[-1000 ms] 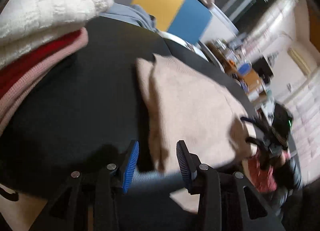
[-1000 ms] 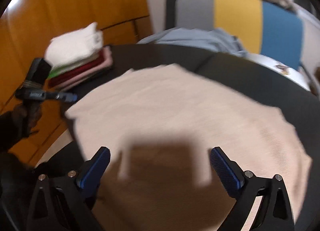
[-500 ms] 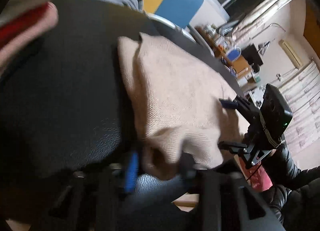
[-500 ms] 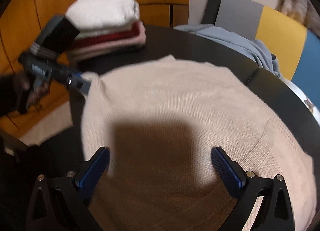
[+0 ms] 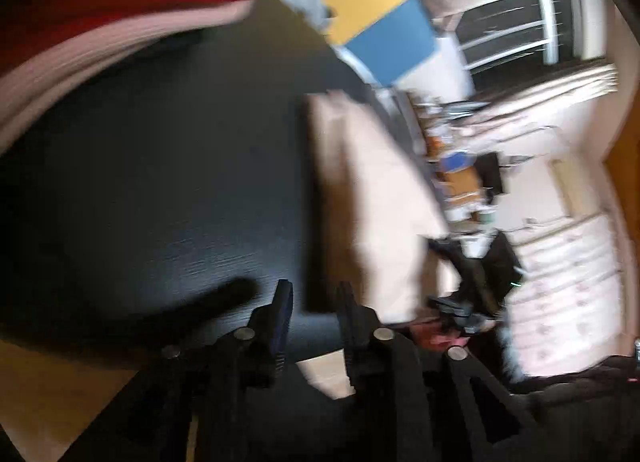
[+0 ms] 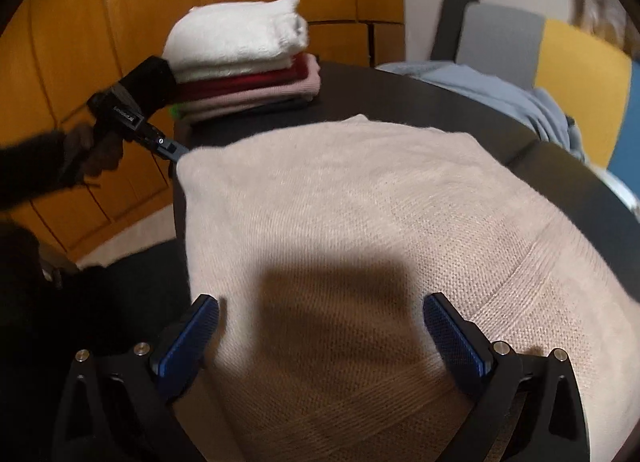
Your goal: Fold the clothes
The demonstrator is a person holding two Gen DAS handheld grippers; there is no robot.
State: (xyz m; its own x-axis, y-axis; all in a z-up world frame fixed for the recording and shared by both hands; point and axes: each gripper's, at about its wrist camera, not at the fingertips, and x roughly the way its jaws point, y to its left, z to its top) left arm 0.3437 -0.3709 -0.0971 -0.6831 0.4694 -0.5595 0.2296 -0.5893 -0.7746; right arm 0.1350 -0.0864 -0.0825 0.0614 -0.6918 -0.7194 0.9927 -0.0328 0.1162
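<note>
A beige knit sweater (image 6: 360, 221) lies folded on the black table (image 6: 400, 101); it also shows, blurred, in the left wrist view (image 5: 372, 201). My right gripper (image 6: 320, 326) is wide open and hovers over the sweater's near part. My left gripper (image 5: 314, 302) shows blurred over the table's near edge, left of the sweater, its jaws a small gap apart with nothing between them. In the right wrist view the left gripper (image 6: 168, 147) touches the sweater's far left corner.
A stack of folded clothes, white on red on pink (image 6: 240, 57), stands at the table's far left. A light blue garment (image 6: 500, 93) lies at the far edge by a grey, yellow and blue chair (image 6: 560, 61). Orange wooden panels (image 6: 80, 41) stand behind.
My left gripper let go of the sweater's corner and swung left over the bare table. My right gripper stayed open over the sweater.
</note>
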